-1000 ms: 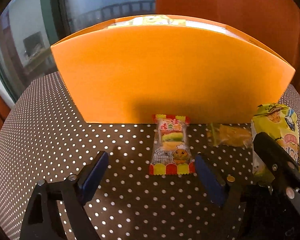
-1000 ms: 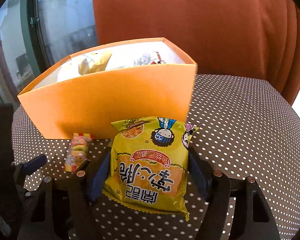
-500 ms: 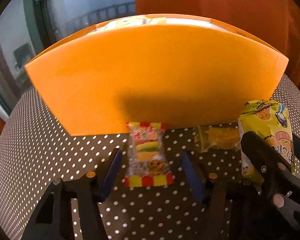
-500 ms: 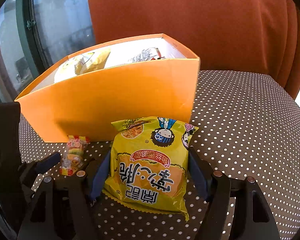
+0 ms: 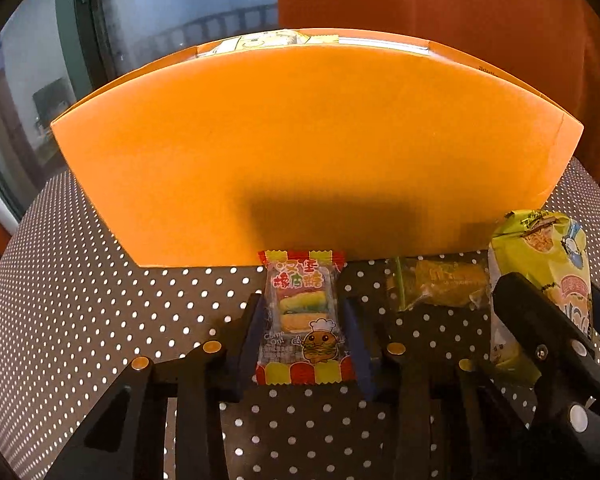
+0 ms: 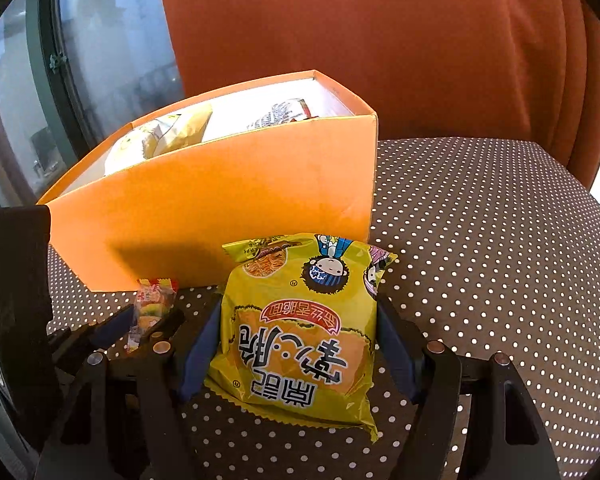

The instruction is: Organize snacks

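Left gripper (image 5: 306, 340) clamped on candy (image 5: 304, 322) — right gripper (image 6: 296, 344) clamped on yellow bag (image 6: 300, 332); both before orange box (image 5: 300, 152).

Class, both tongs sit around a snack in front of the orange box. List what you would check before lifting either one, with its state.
1. Left tongs pressed on burger candy packet: ok.
2. Right tongs gripping yellow noodle bag: ok, blue pads meet both sides.
3. Orange box open on top: ok.
4. Room left in the box: cannot tell, snacks already inside.
5. Small orange packet clear of both tongs: ok.
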A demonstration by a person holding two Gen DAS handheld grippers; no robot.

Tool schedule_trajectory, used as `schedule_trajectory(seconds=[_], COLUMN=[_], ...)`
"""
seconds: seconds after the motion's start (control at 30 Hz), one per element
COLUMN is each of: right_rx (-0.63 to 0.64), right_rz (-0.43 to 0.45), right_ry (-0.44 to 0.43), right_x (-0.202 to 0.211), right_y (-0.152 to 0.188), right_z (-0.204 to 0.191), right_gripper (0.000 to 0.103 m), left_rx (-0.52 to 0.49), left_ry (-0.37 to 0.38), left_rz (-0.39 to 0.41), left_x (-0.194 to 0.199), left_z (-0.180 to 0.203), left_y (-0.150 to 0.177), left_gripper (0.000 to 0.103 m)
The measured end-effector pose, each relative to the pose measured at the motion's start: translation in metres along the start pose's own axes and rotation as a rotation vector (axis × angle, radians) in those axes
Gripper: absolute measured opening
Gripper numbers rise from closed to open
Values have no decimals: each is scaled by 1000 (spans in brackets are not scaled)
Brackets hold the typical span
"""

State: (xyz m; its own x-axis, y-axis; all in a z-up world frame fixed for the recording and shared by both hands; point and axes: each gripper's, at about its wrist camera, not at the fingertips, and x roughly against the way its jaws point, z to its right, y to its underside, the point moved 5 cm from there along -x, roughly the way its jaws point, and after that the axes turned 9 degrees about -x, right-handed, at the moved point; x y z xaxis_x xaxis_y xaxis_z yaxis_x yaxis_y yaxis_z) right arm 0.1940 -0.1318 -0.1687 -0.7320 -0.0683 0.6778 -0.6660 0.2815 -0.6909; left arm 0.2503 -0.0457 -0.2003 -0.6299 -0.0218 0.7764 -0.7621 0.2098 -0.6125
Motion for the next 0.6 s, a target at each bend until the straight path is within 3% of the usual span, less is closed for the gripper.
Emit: schedule_trajectory(seconds=[0.2,0.6], right_rx=[23,45], right_rz=[31,1], right_ry=[2,16], right_x=[5,8], right_y=[2,17], right_z=[-3,3], right_gripper=[75,75], left_rx=[-22,-57], left_ry=[3,43], left_rz=[-16,-19], left_x=[13,44], left_z=[5,17], left_y=[13,48], left_gripper=[39,37])
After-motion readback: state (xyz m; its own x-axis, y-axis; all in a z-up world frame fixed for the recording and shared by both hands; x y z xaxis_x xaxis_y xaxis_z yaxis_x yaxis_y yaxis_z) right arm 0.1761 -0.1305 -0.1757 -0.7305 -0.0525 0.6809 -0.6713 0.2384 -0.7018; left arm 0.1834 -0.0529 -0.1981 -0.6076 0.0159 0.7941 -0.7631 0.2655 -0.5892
